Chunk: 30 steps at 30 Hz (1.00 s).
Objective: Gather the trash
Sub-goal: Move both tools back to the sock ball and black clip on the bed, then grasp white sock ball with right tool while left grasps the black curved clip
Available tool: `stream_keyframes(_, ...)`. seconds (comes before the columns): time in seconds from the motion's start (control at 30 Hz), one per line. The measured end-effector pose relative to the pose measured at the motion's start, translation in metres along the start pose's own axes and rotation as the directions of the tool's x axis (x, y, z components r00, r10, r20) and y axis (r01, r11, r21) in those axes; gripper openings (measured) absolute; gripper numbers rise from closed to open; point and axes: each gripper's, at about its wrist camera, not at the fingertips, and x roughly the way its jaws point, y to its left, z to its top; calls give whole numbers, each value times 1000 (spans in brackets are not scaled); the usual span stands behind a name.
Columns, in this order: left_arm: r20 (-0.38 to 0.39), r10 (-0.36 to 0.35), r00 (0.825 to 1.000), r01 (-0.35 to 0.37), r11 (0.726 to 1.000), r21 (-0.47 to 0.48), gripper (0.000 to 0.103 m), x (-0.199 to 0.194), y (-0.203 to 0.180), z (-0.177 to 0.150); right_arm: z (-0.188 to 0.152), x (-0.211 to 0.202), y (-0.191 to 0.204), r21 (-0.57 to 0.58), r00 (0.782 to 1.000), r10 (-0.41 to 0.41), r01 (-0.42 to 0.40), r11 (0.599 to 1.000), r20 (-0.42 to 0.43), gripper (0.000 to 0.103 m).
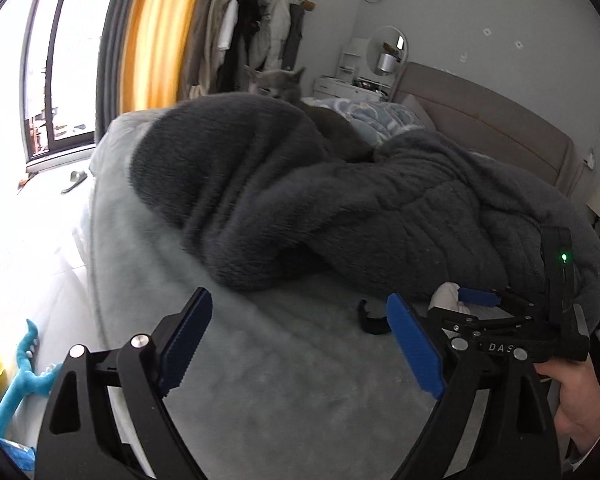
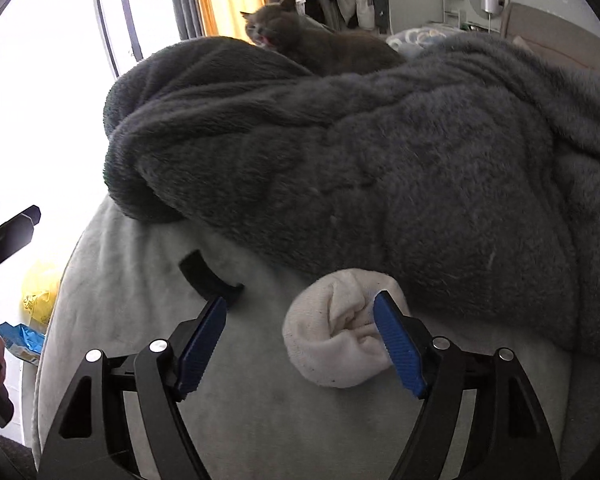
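Both tools spread wide over the bed [image 2: 112, 280].
The white sock ball [image 2: 336, 340] lies against the right tool [image 2: 300, 340]'s right finger, below a heaped grey blanket [image 2: 380, 160]; the left tool [image 1: 300, 340] grasps nothing. A black curved piece [image 2: 208, 280] and cat [image 2: 312, 44] are nearby.

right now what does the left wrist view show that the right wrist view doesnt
Only the left wrist view shows the right gripper from outside, the blue toy on the floor and the headboard. Only the right wrist view shows the white rolled sock whole, between the open right fingers, and the cat's open mouth. Both show the cat, the dark grey blanket, the black curved piece and the pale bed cover.
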Motion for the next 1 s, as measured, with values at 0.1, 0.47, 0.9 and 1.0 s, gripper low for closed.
stream_keyframes(0.1, -27, -14, 1000, 15, 1000, 23, 91, 16, -14, -3, -4, 1, -8, 14, 1000, 4, -3, 1000, -11, 79)
stream_keyframes(0.47, -100, -42, 994, 43, 999, 14, 91, 56, -36, -7, -16, 4, -38, 54, 997, -50, 53, 997, -58, 47)
stream_keyframes(0.9, -177, -43, 983, 56, 996, 64, 85, 99, -68, -19, -24, -31, -71, 103, 999, 25, -22, 994, -23, 33)
stream_keyframes(1.0, -190, -12, 982, 34, 993, 109, 82, 107, -76, -20, -26, -41, -79, 119, 999, 49, -48, 992, -5, 33)
